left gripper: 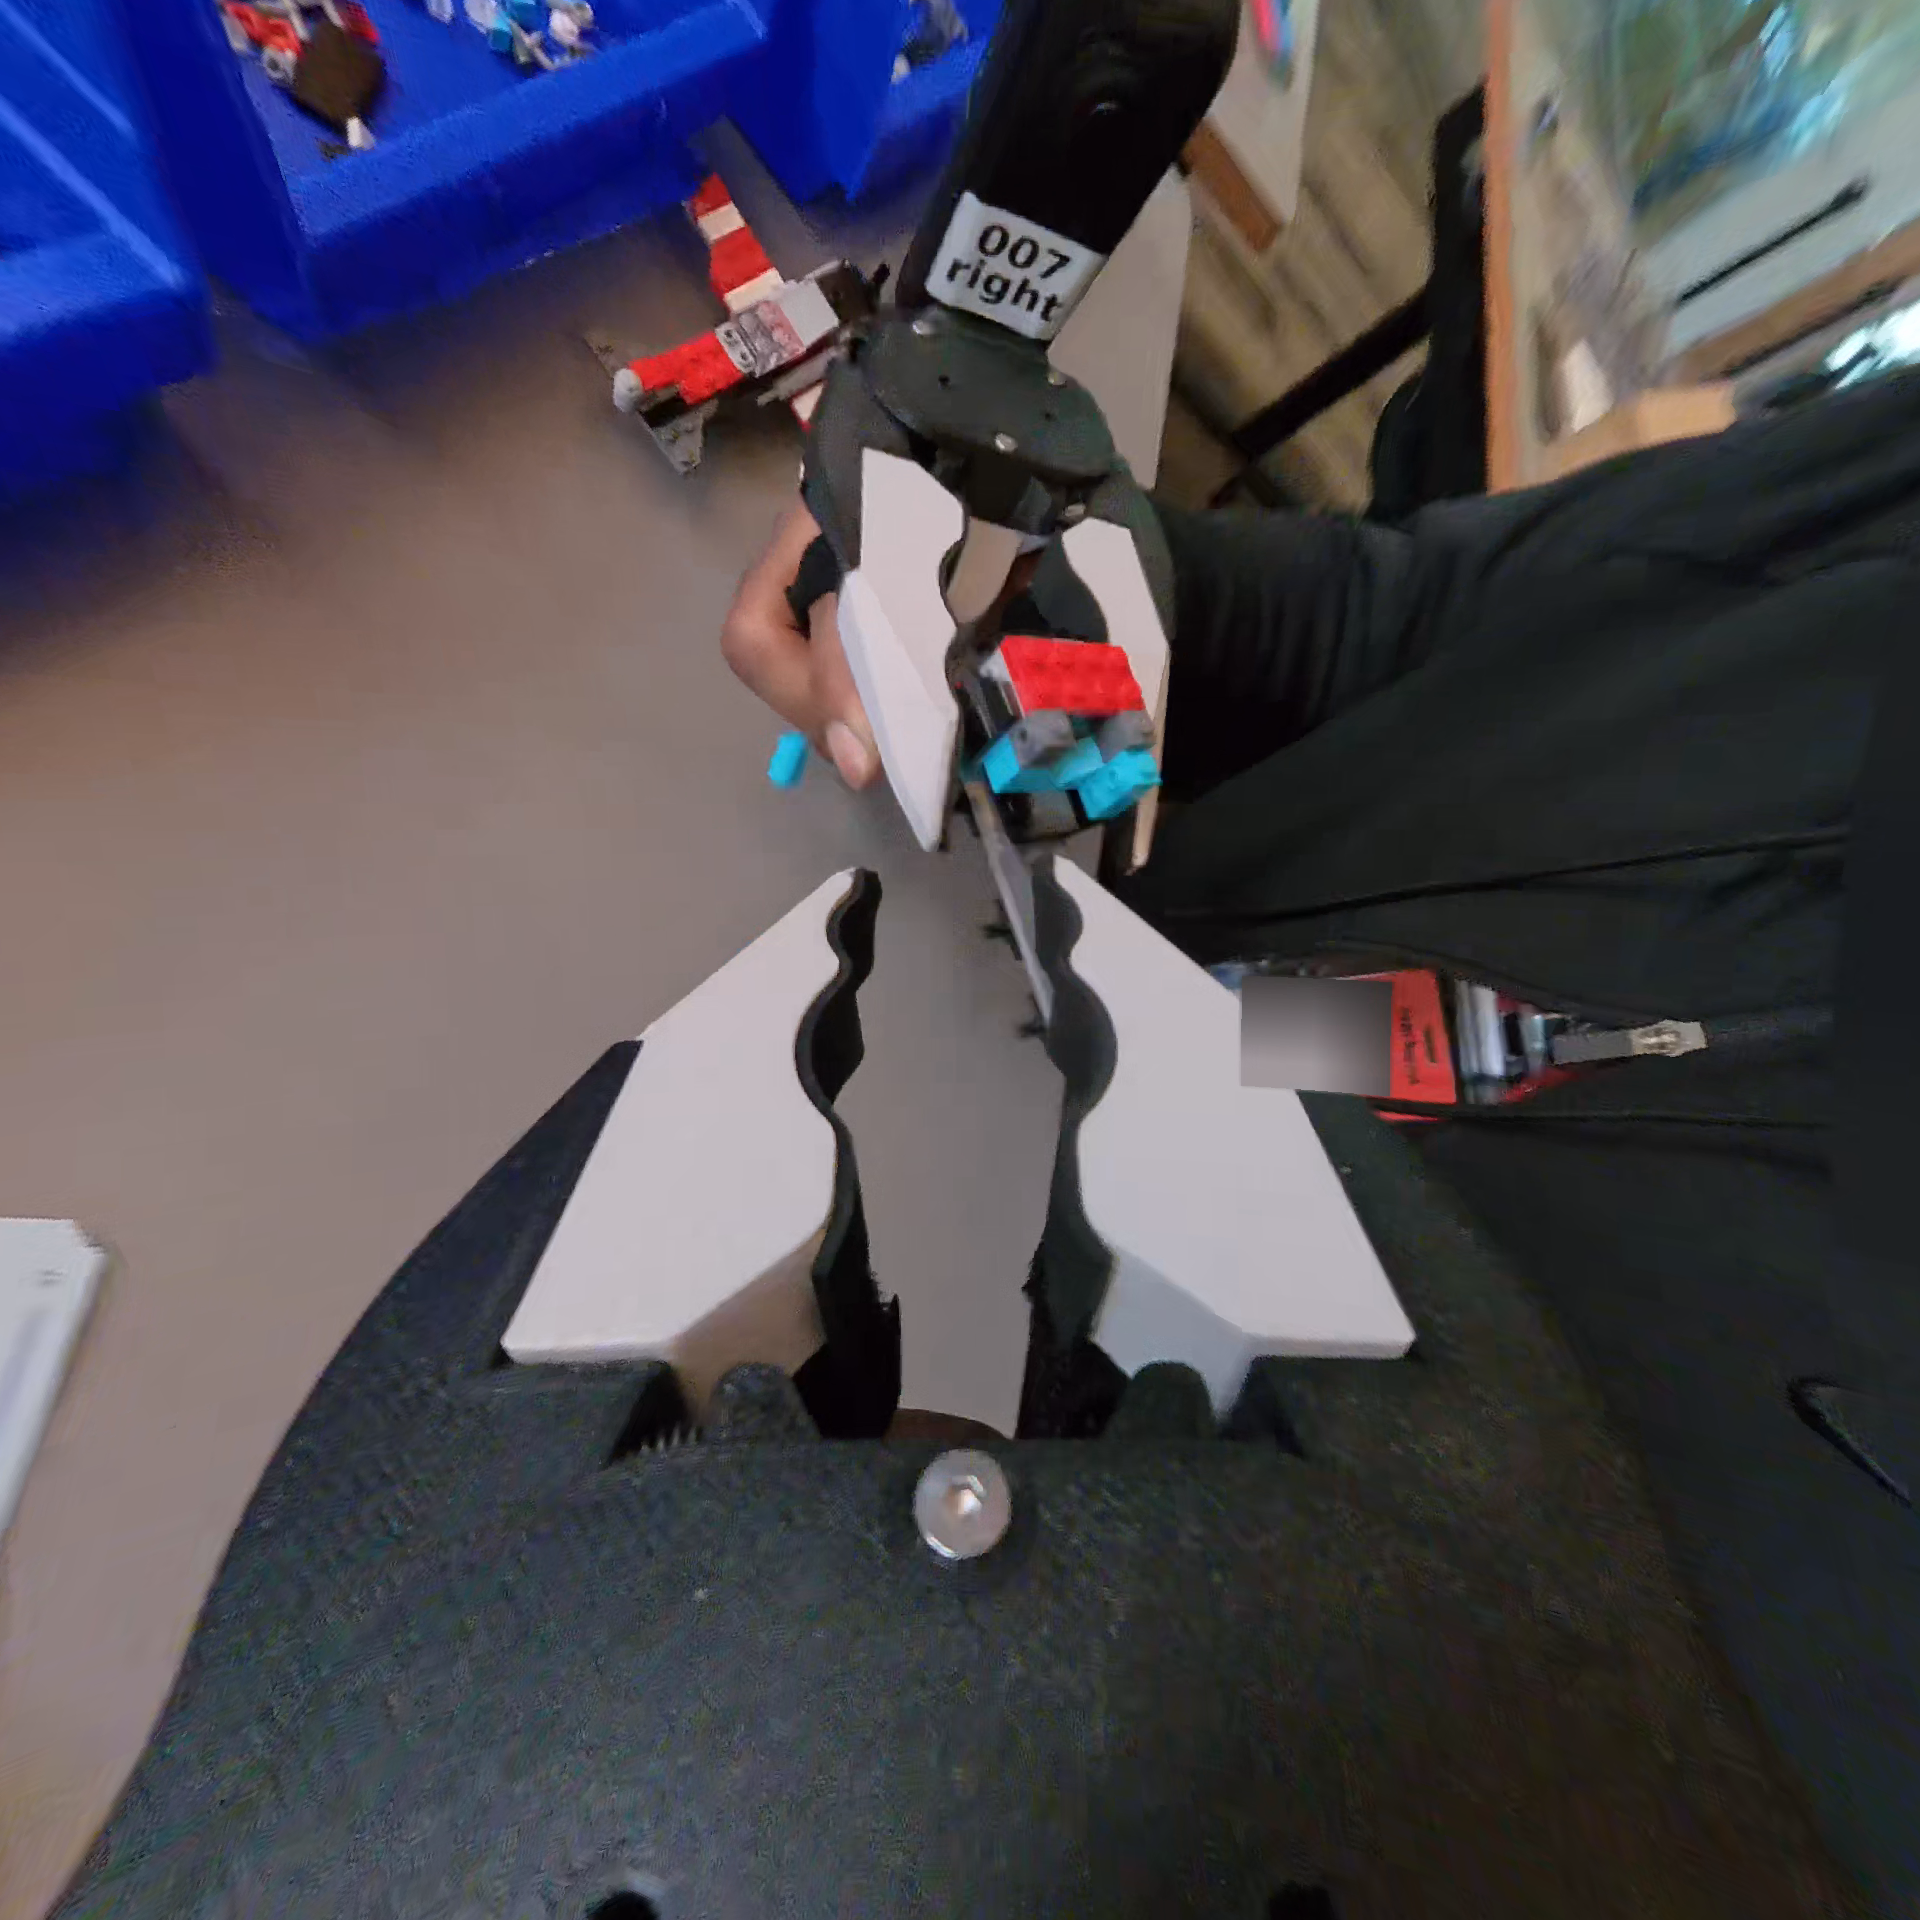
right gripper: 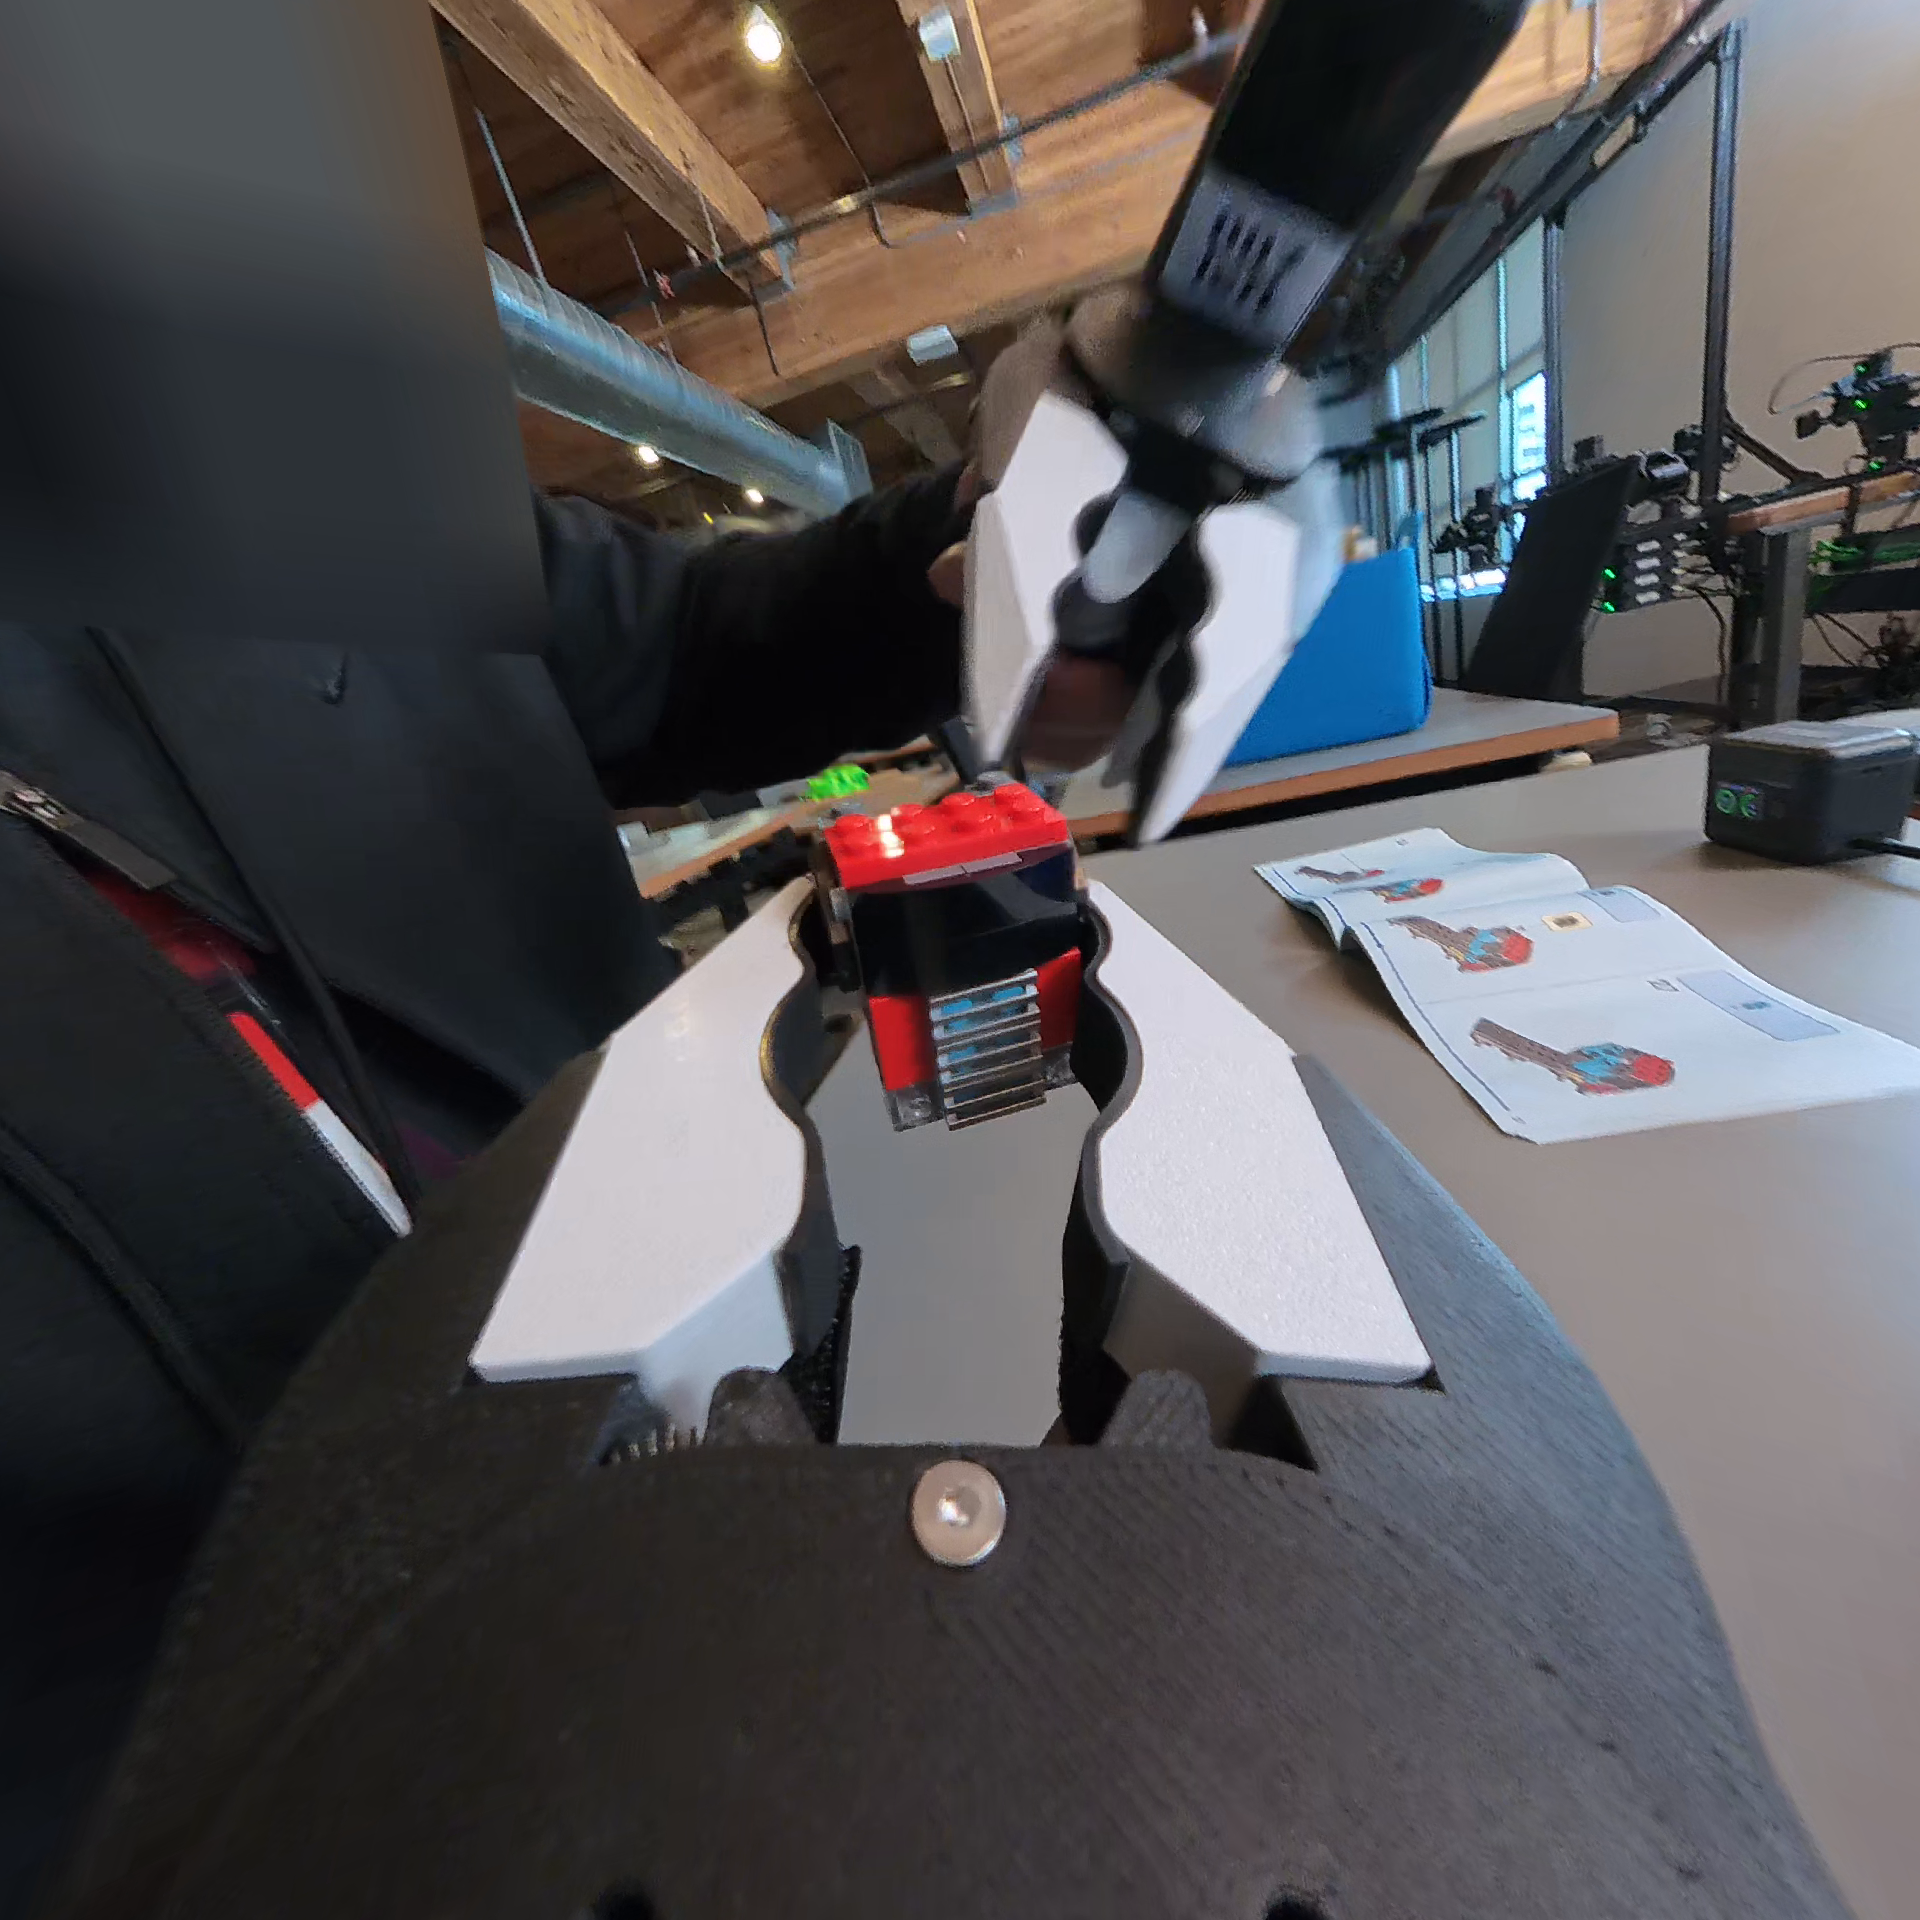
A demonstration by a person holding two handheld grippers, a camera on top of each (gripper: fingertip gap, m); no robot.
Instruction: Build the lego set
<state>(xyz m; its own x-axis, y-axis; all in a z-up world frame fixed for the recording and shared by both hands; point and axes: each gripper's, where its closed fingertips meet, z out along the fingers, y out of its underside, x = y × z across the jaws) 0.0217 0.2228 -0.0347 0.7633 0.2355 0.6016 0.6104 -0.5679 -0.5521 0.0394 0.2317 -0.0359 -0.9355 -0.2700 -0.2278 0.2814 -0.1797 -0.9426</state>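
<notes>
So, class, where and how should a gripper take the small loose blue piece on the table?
Probably from straight above, pinching the blue piece across its short width: it lies flat on the table, elongated, just apart from the hand.

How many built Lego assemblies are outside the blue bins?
2: a truck cab in the right gripper, a red-and-white assembly on the table by the bins. More may be hidden.

We see timber ceiling beams (right gripper: 582,114), a silver duct (right gripper: 665,405), ceiling lights (right gripper: 764,36), perhaps windows (right gripper: 1527,426) beyond.
</notes>
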